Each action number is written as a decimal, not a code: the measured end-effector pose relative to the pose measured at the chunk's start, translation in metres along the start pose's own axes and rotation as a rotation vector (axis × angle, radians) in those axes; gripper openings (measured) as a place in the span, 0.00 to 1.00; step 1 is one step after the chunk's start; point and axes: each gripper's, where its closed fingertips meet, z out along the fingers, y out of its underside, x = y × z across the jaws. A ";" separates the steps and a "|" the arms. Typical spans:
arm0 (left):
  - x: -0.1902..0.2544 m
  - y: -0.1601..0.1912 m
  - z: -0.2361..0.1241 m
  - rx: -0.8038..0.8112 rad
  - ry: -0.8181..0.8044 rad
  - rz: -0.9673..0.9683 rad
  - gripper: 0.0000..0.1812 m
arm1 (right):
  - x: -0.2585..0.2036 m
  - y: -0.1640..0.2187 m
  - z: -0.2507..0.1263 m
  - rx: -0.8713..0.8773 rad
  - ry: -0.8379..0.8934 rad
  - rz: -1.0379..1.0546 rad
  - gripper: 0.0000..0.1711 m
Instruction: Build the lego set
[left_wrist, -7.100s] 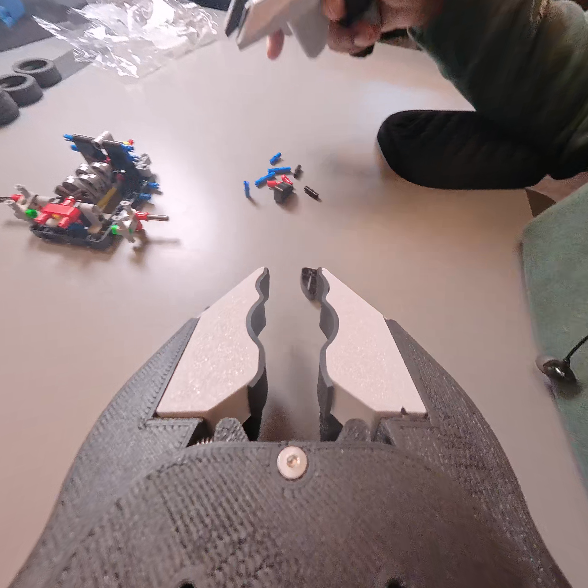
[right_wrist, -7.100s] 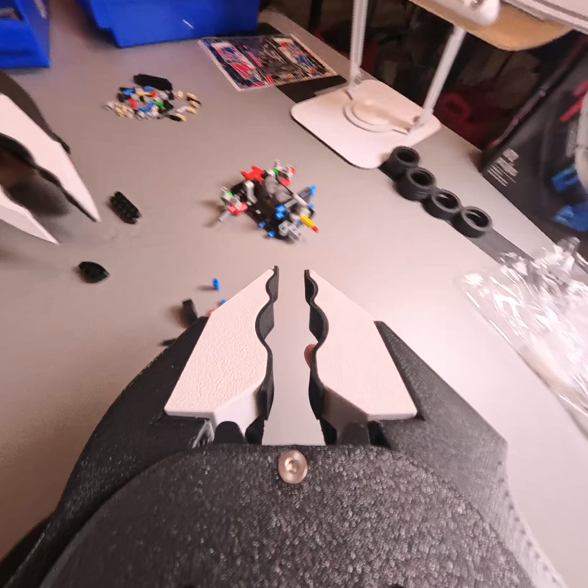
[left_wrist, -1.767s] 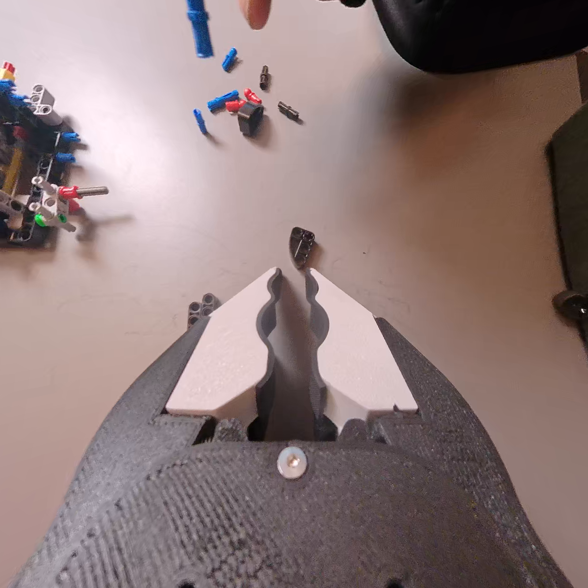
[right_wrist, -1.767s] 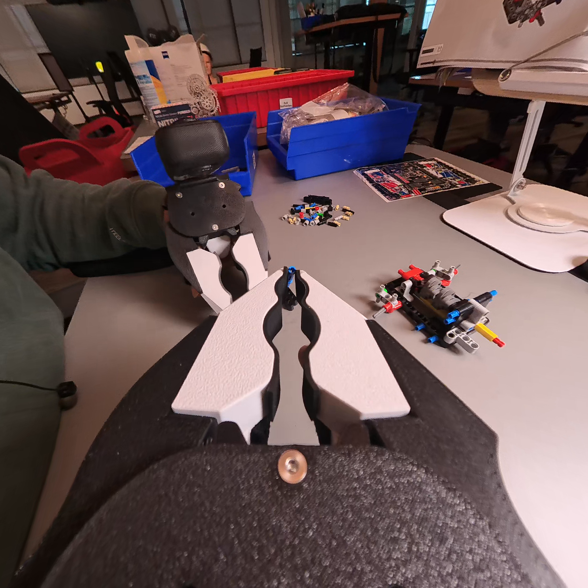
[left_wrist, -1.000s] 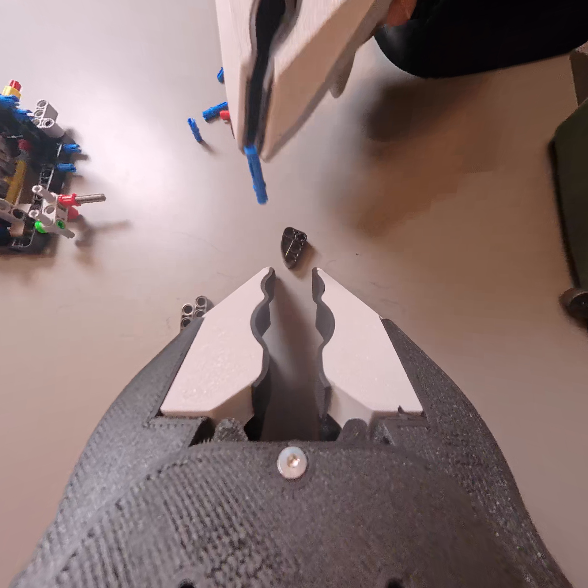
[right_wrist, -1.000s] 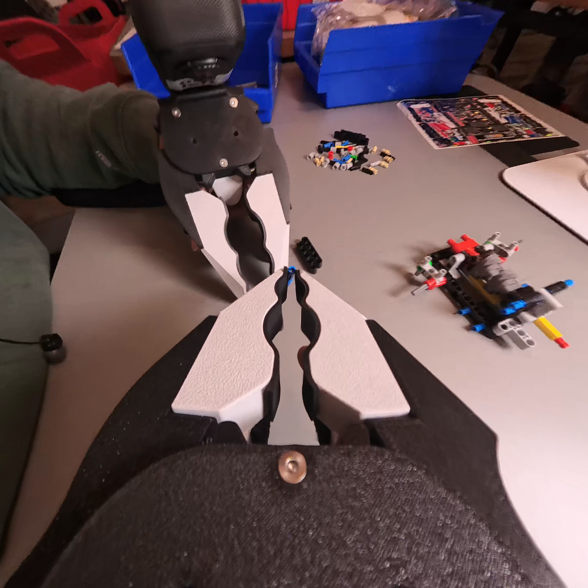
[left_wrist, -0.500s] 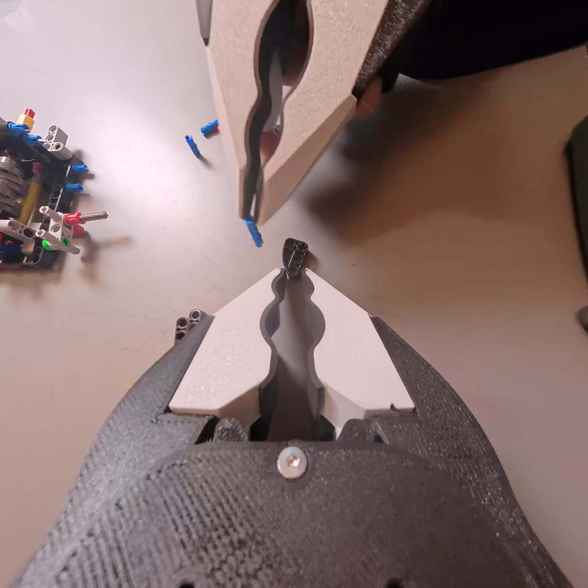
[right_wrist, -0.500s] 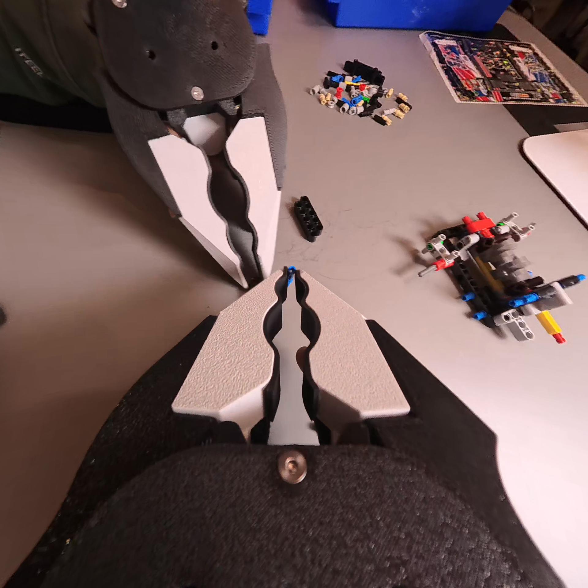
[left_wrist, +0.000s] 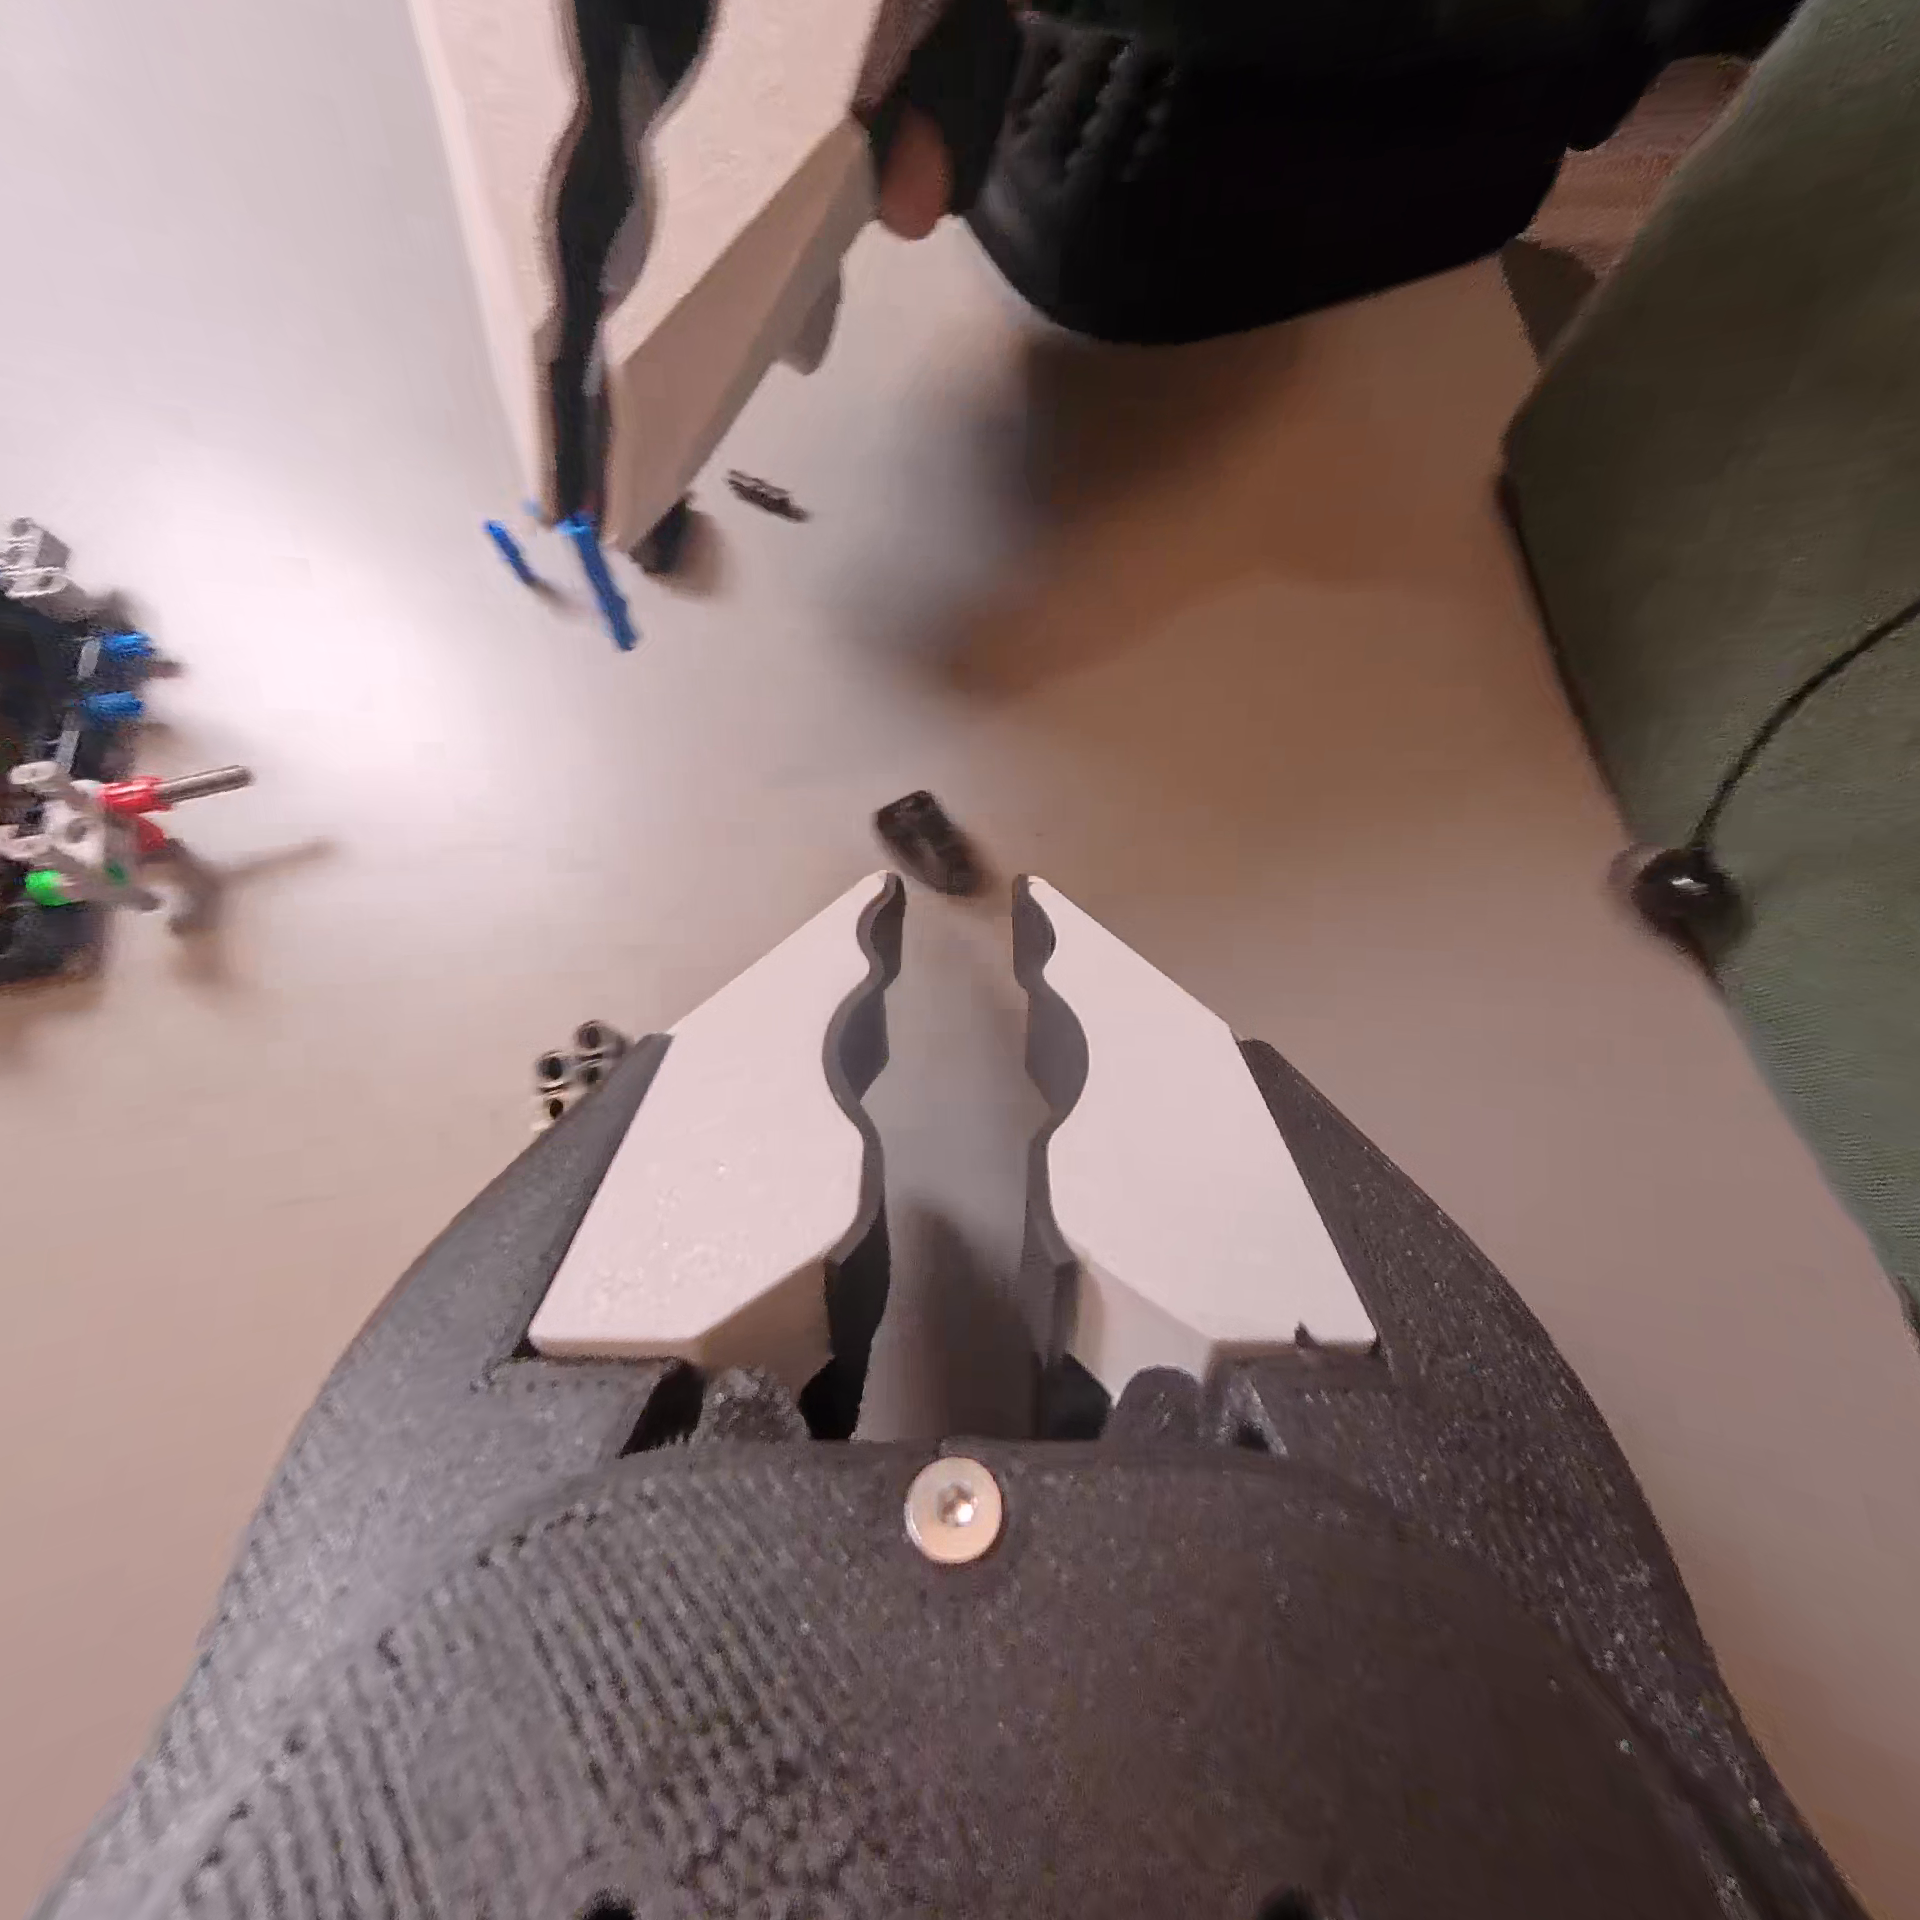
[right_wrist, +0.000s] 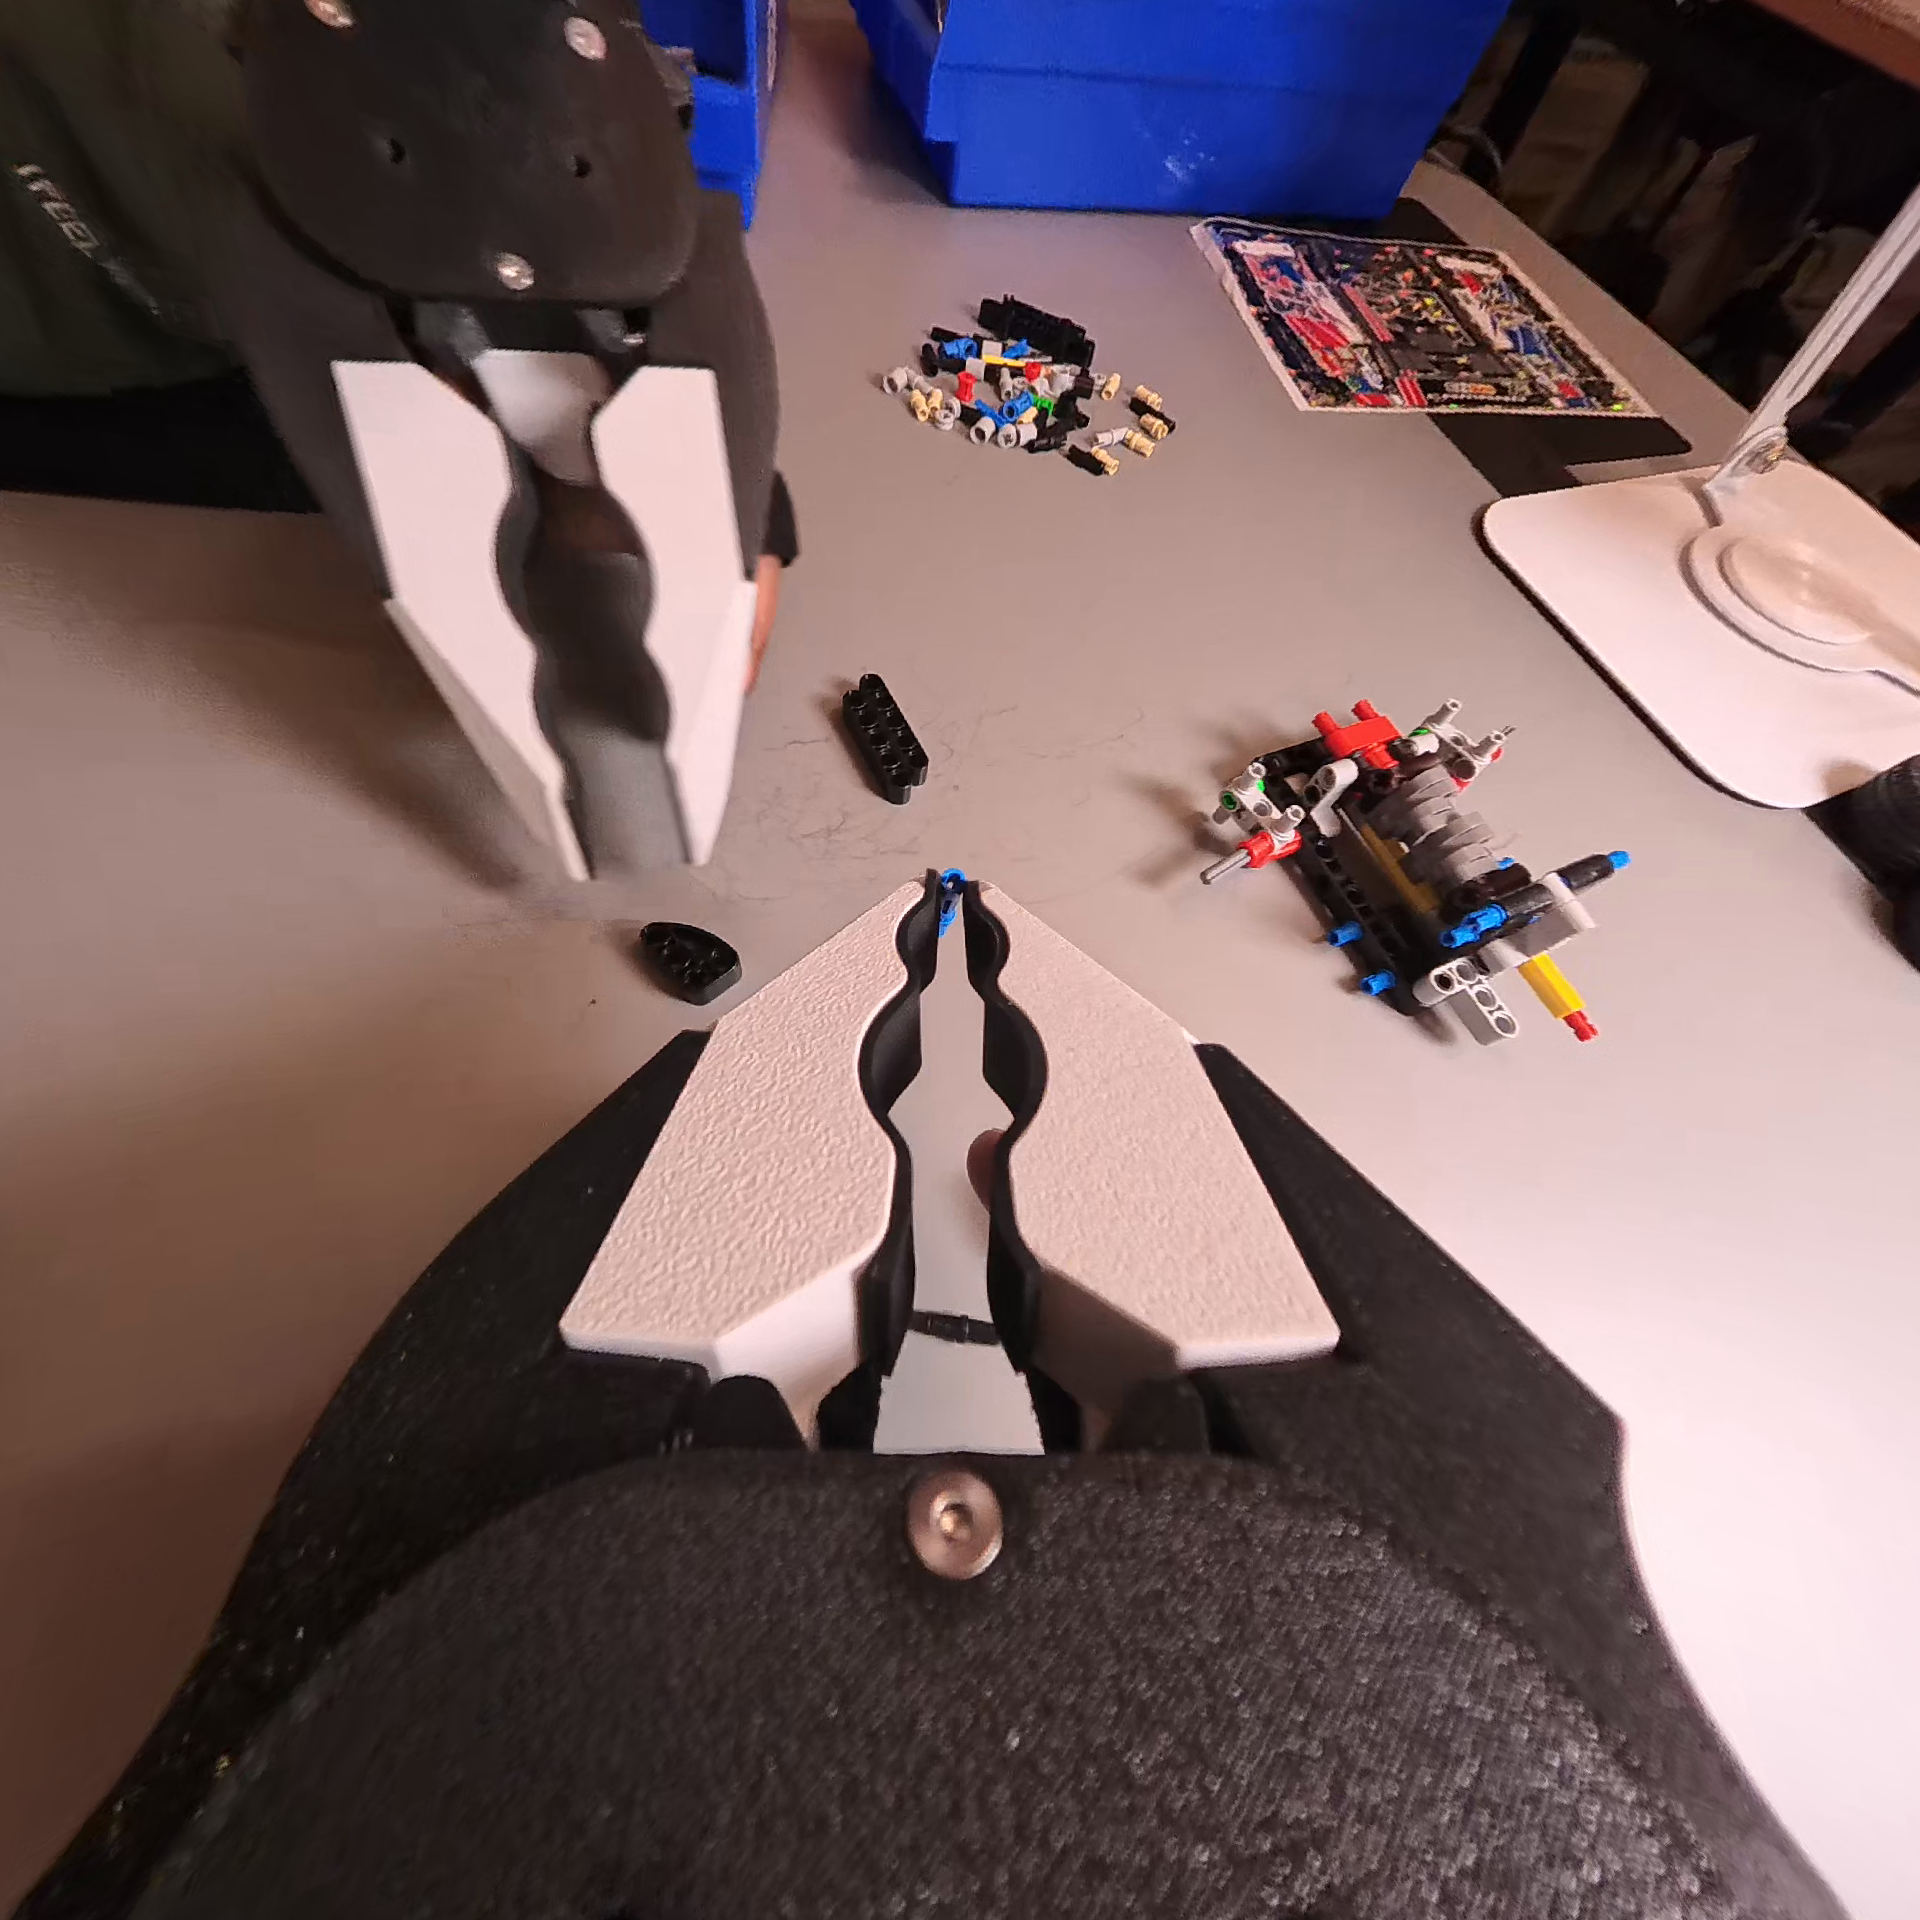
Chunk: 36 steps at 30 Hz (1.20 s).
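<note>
My left gripper (left_wrist: 956, 891) is open and empty, low over the table. A small black rounded piece (left_wrist: 928, 842) lies just ahead of its tips; it also shows in the right wrist view (right_wrist: 689, 961). My right gripper (right_wrist: 945, 891) is shut on a blue pin (right_wrist: 948, 902) that sticks out from its tips. In the left wrist view the right gripper (left_wrist: 577, 509) hangs tip-down at the top with the blue pin (left_wrist: 605, 587) below it. The left gripper (right_wrist: 636, 862) stands just left of the right gripper's tips. The part-built chassis (right_wrist: 1403, 883) sits to the right.
A black beam (right_wrist: 883, 738) lies between the grippers and a pile of small parts (right_wrist: 1029, 390). A booklet (right_wrist: 1423, 332), blue bins (right_wrist: 1174, 104) and a white lamp base (right_wrist: 1704, 613) stand at the back and right. A loose blue pin (left_wrist: 509, 551) and a black pin (left_wrist: 767, 494) lie farther off. Left tips to right tips: about 9 cm.
My left gripper has opened; half a second ago it was shut at the black rounded piece, which now lies free on the table. The right gripper has drawn away, still holding the blue pin.
</note>
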 end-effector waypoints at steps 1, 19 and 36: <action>-0.009 0.002 -0.001 -0.010 -0.012 0.009 0.11 | 0.001 -0.001 -0.001 0.005 0.003 0.002 0.01; -0.001 0.003 0.024 -0.141 0.207 0.153 0.14 | 0.012 -0.005 -0.015 0.078 -0.002 0.044 0.01; 0.001 -0.012 0.034 -0.115 0.017 0.290 0.03 | 0.012 -0.001 -0.015 0.057 0.009 0.018 0.01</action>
